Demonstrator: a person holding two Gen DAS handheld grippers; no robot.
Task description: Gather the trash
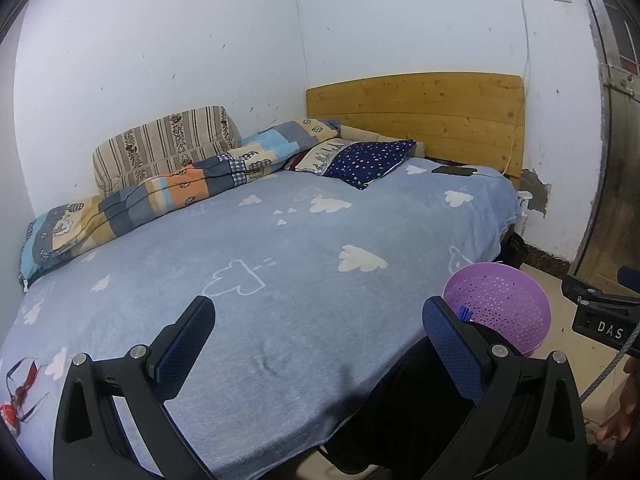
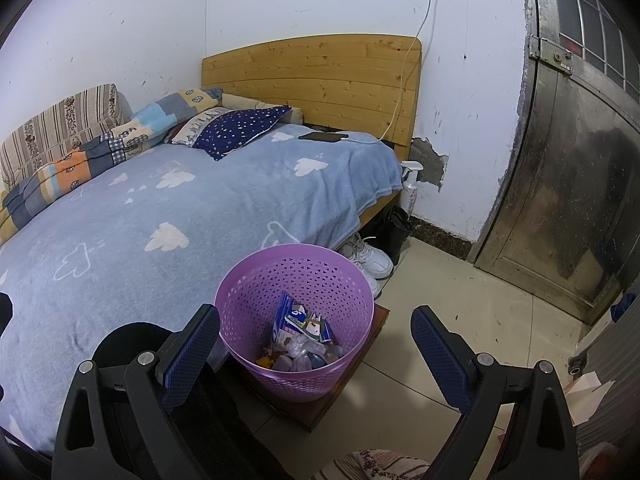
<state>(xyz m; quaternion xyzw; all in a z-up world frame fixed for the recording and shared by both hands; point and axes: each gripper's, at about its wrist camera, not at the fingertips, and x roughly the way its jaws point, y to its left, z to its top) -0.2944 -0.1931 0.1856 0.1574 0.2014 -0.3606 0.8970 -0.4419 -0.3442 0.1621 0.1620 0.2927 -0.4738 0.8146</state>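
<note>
A purple perforated trash basket (image 2: 296,312) stands on a low wooden stool beside the bed; it holds several wrappers and packets (image 2: 300,332). The basket also shows in the left wrist view (image 1: 500,304). My right gripper (image 2: 316,344) is open and empty, hovering just above and in front of the basket. My left gripper (image 1: 320,344) is open and empty over the near part of the blue cloud blanket (image 1: 260,280). A red and white wrapper (image 1: 16,400) lies on the blanket at the far left edge of the left wrist view.
The bed has a wooden headboard (image 2: 312,76), folded quilts (image 1: 160,188), a starry pillow (image 2: 240,128) and a charging phone (image 2: 324,136). White shoes (image 2: 372,260) and a spray bottle (image 2: 410,188) sit by the bed. A metal door (image 2: 560,180) stands right.
</note>
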